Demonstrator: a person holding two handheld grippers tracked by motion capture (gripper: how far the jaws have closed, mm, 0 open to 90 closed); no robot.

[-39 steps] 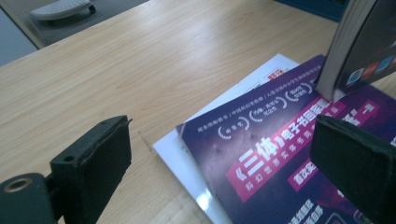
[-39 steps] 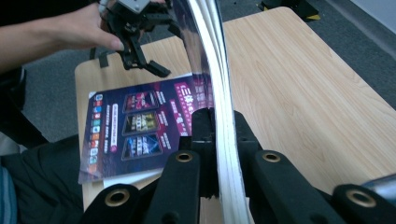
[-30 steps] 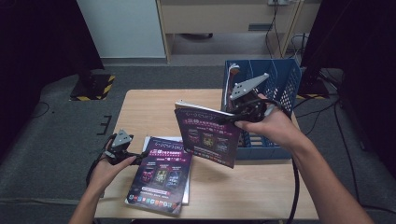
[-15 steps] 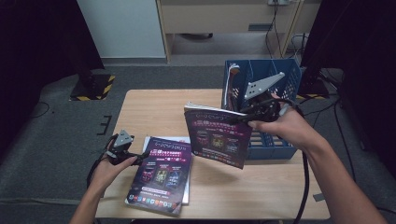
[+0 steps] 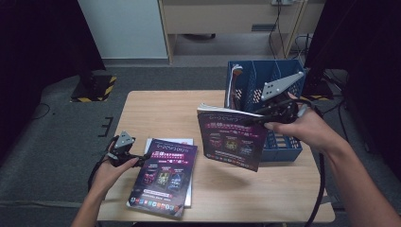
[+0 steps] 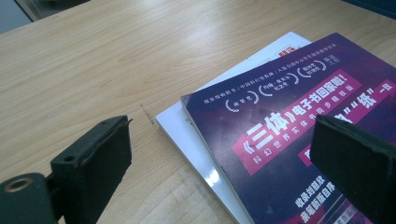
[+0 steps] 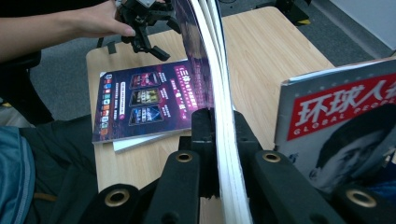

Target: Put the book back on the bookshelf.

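Note:
My right gripper (image 5: 259, 118) is shut on the top edge of a purple magazine (image 5: 231, 139), which hangs upright above the table just left of a blue basket (image 5: 283, 143). In the right gripper view the jaws pinch the magazine's pages (image 7: 215, 84) edge-on. A second purple magazine (image 5: 163, 177) lies flat on a white book (image 5: 169, 141) at the table's front left. My left gripper (image 5: 136, 159) rests open at the left edge of that stack. In the left gripper view the jaws stand wide over the purple cover (image 6: 299, 116) and the white book (image 6: 187, 135).
The basket holds a red-titled magazine (image 7: 341, 116) standing upright, with more pages showing against its left wall (image 5: 232, 85). The wooden table (image 5: 161, 113) has bare surface at the back left. Dark floor surrounds the table, and a cabinet stands behind it.
My right gripper has carried the hanging magazine to the right, closer to the basket's front. The left gripper and the stack have stayed put.

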